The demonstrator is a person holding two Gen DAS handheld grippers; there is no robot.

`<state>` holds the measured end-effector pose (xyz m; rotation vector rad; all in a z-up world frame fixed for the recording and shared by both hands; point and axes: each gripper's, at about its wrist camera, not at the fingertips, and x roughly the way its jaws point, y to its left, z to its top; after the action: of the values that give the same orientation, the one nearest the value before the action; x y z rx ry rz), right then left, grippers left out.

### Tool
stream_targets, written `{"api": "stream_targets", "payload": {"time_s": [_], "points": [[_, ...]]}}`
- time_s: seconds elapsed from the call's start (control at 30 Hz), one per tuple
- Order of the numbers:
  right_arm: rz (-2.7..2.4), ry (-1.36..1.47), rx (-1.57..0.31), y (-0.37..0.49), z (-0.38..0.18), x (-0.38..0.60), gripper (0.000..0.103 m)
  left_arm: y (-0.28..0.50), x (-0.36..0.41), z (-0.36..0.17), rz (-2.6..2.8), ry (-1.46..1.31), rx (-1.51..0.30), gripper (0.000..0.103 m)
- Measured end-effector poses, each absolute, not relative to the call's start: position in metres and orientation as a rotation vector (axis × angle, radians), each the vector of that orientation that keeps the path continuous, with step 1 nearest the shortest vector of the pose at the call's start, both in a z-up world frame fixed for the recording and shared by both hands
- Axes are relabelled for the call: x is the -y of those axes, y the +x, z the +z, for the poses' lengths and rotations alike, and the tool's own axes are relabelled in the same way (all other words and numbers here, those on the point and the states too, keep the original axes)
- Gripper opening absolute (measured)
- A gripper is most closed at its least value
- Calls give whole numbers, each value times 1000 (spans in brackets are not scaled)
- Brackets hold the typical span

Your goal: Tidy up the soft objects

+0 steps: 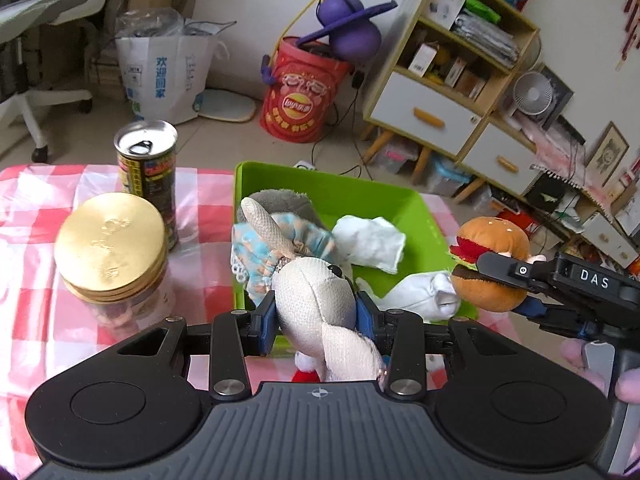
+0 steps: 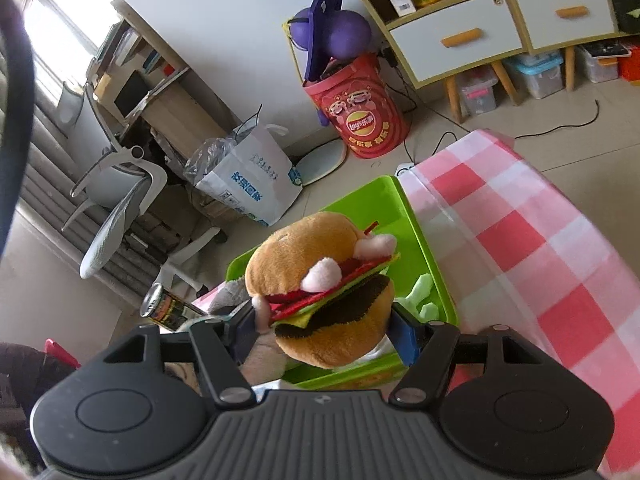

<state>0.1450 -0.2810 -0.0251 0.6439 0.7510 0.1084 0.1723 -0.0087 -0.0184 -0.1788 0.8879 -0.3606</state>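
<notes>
Flanking green bin [image 1: 340, 192]: can [image 1: 147, 168], jar [image 1: 110, 248]

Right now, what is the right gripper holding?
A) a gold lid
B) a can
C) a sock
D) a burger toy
D: the right gripper is shut on the burger toy, its blue pads pressing both sides, at the edge of the green bin.
</notes>
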Motion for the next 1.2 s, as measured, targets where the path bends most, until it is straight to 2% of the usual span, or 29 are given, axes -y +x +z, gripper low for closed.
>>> {"api": "stream_targets", "payload": {"time_s": [0.3,0.8,1.03,1.1,1.2], "points": [[136,680,-740,158,-57,288,51,206,35,-49,-347,-134,-938,40],[274,682,-669,168,-50,268,51,238,39,-73,-312,-131,-992,40],[277,674,-753,176,-65,257,56,234,37,-67,-309,-115,-968,44],[276,689,-760,177,-66,259,59,232,37,-64,-310,-104,-955,48],[289,690,-742,175,-63,260,64,227,37,-58,-319,-95,-932,60]]}}
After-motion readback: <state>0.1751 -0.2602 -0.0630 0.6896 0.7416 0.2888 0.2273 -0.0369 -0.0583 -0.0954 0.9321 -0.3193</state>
